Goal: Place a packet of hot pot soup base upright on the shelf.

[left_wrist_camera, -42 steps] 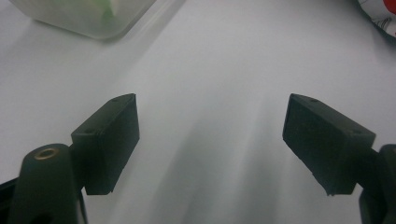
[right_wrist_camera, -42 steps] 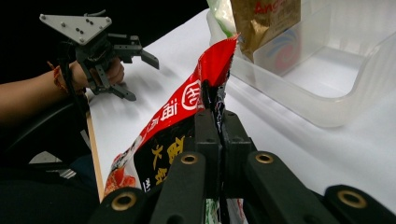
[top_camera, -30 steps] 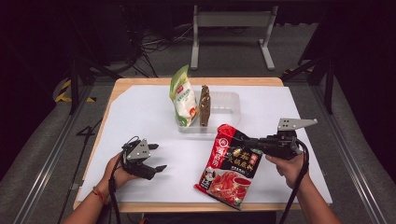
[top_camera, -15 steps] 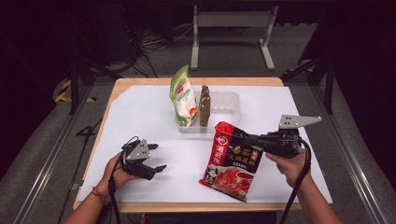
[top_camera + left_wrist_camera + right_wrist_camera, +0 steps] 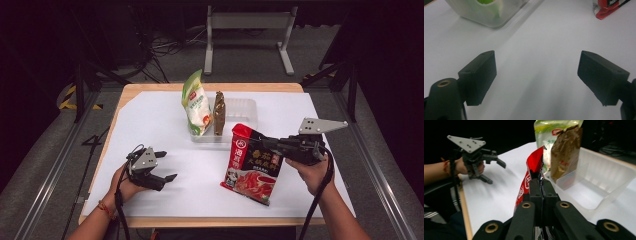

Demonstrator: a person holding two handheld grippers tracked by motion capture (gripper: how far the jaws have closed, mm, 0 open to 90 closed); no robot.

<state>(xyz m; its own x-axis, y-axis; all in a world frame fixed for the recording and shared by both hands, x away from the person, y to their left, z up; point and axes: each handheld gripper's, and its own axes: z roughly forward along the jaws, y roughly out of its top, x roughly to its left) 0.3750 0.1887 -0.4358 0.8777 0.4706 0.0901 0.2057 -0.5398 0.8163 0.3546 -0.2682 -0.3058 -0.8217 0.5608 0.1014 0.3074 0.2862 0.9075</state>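
A red snack packet hangs tilted with its lower edge at the white table sheet. My right gripper is shut on the packet's upper right edge. In the right gripper view the jaws pinch the red packet tightly. My left gripper rests low at the front left, open, with nothing between its jaws, which have just spread a little wider. From the left gripper view its jaws frame bare sheet, and a corner of the red packet lies far off.
A clear plastic tray stands at the table's middle back. A green-white packet and a brown packet stand upright in its left end; its right part is bare. The left gripper appears across the table.
My right gripper has risen with the red packet, which now hangs more upright, nearer the tray. The left hand has stayed where it was.
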